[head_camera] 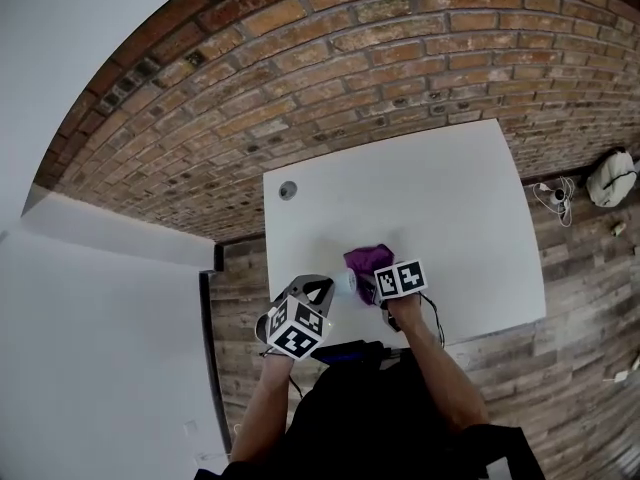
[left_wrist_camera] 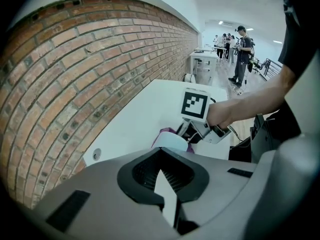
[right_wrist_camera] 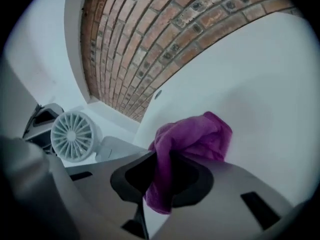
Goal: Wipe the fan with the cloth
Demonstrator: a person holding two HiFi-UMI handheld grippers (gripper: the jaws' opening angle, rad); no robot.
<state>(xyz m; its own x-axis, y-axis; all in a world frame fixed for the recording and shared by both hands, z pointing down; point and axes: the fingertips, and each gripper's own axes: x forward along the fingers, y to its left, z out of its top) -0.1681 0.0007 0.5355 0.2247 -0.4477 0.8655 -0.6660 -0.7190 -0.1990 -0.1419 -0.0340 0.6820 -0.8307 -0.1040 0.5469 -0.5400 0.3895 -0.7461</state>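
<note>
Layout at near edge of white table point(head_camera: 450, 188). L gripper point(left_wrist_camera: 167, 184): jaws are shut on a thin white part of the small fan point(right_wrist_camera: 74, 135), held at the table's near-left part. R gripper point(right_wrist_camera: 160, 176): jaws are clamped on the purple cloth point(right_wrist_camera: 200, 136), bunched just right of fan; contact betw. them cannot be told.

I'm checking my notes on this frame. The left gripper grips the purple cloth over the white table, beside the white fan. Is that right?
Wrong gripper: it is the right gripper that grips the purple cloth, pinched between its jaws, as the right gripper view shows. The rest stands: over the white table, beside the white fan.
</note>
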